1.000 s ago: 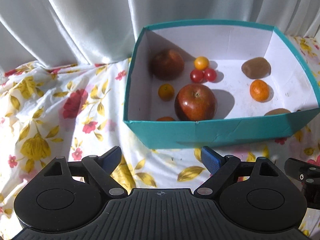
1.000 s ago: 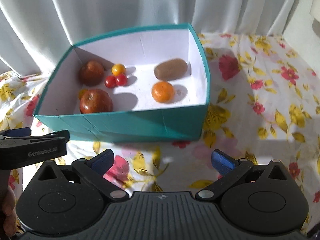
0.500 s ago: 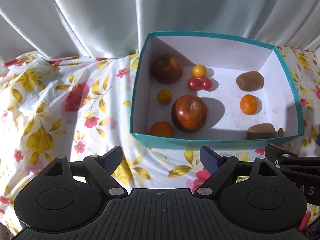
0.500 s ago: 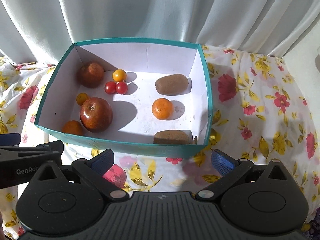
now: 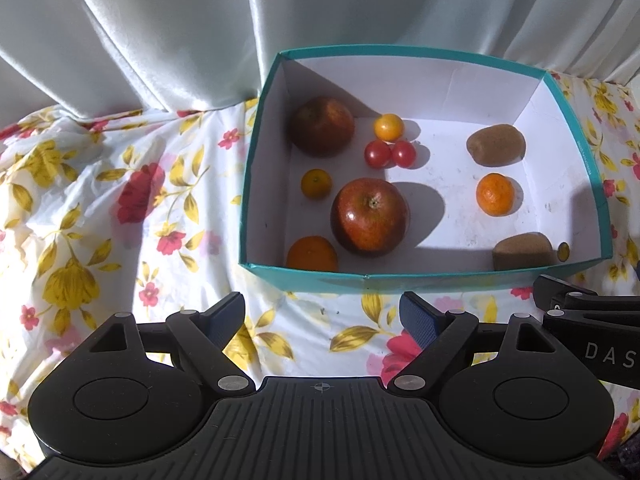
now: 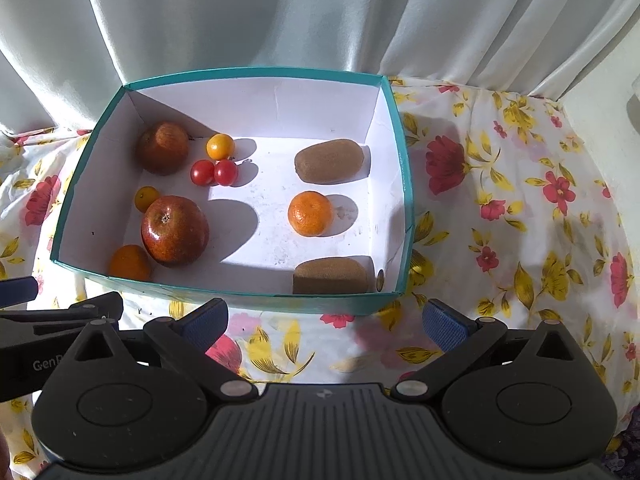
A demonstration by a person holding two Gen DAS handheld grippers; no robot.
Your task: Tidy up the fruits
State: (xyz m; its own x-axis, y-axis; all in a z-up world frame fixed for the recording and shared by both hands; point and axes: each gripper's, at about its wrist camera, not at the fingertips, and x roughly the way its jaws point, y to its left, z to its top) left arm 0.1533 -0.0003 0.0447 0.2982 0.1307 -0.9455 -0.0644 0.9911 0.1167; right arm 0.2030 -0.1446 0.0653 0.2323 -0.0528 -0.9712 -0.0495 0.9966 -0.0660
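A teal box [image 5: 420,278] [image 6: 248,298] with a white inside stands on the floral cloth. It holds two red apples [image 5: 370,216] [image 6: 175,229], two kiwis [image 5: 496,145] [image 6: 329,161], oranges [image 5: 495,194] [image 6: 310,213], two red cherry tomatoes [image 5: 390,154] [image 6: 214,172] and small yellow fruits [image 5: 389,127] [image 6: 220,146]. My left gripper [image 5: 322,316] is open and empty, in front of the box's near wall. My right gripper [image 6: 326,322] is open and empty, also in front of the near wall.
A floral cloth [image 5: 100,208] [image 6: 520,220] covers the surface around the box. A white curtain [image 5: 160,32] [image 6: 280,12] hangs right behind the box. The other gripper shows at the edge of each view [image 5: 592,332] [image 6: 40,324].
Both grippers have risen and tilted down, so I look into the box from higher up. The near orange and near kiwi came into sight. Both stay open.
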